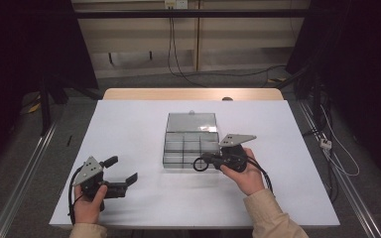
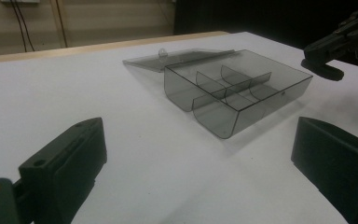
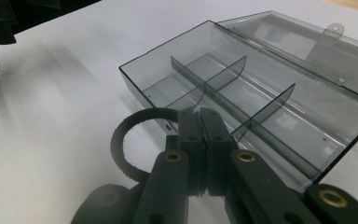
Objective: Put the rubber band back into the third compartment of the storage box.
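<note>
A smoky clear compartment box [image 1: 188, 162] stands mid-table with its lid [image 1: 191, 122] lying open behind it; thin dividers split it and the compartments look empty. My right gripper [image 1: 206, 158] is shut on a black ring [image 1: 200, 164], held right at the box's front wall. In the right gripper view the jaws [image 3: 199, 116] pinch the ring [image 3: 121, 140] by its rim, just outside the box's near wall [image 3: 140, 81]. My left gripper [image 1: 123, 170] rests at the front left, open, nothing between its jaws [image 2: 200, 172]; the box [image 2: 235, 88] lies ahead of it.
A white sheet [image 1: 129, 129] covers the table, with a wooden strip [image 1: 193, 93] along the far edge. Metal rails and cables run on the floor to both sides. The right gripper [image 2: 340, 44] with the ring shows at the top right of the left gripper view.
</note>
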`<state>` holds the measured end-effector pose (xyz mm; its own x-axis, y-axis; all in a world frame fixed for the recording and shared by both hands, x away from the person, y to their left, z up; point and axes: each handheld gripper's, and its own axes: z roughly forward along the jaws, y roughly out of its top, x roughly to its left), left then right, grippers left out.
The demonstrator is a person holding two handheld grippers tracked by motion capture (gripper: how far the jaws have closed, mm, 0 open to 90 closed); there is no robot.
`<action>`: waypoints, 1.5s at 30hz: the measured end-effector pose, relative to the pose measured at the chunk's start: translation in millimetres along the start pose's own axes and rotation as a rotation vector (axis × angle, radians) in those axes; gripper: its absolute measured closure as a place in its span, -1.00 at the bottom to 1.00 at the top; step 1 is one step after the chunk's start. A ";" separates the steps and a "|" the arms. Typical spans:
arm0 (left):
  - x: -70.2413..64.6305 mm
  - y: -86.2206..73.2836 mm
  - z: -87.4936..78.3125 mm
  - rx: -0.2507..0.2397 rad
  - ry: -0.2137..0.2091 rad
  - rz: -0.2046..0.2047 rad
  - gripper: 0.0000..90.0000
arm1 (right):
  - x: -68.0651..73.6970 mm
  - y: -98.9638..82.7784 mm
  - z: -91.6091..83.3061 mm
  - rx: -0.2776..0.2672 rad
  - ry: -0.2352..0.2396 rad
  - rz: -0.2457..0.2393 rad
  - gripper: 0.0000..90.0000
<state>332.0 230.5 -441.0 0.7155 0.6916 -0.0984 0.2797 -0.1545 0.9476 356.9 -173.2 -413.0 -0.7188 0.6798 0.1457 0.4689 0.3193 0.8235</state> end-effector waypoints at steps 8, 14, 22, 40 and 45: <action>-0.8 0.0 0.3 0.000 -0.001 -0.001 -0.93 | -6.9 2.6 -0.9 -0.004 -0.015 0.002 0.97; -1.8 0.5 0.6 0.006 -0.004 0.008 -0.93 | -12.1 4.6 -2.2 -0.010 -0.022 0.007 0.97; -1.1 0.3 -0.1 0.006 -0.001 0.005 -0.93 | -19.3 5.4 -1.6 -0.011 -0.034 0.015 0.97; -1.7 -0.2 0.6 0.009 -0.006 0.004 -0.93 | -32.2 9.4 1.1 -0.023 -0.055 0.024 0.97; -2.1 -0.2 1.0 0.009 -0.009 0.005 -0.93 | -35.0 10.4 2.1 -0.023 -0.059 0.025 0.97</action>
<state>331.1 228.4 -441.3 0.7224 0.6847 -0.0966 0.2819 -0.1641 0.9453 388.1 -192.3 -410.7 -0.6754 0.7250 0.1346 0.4737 0.2867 0.8327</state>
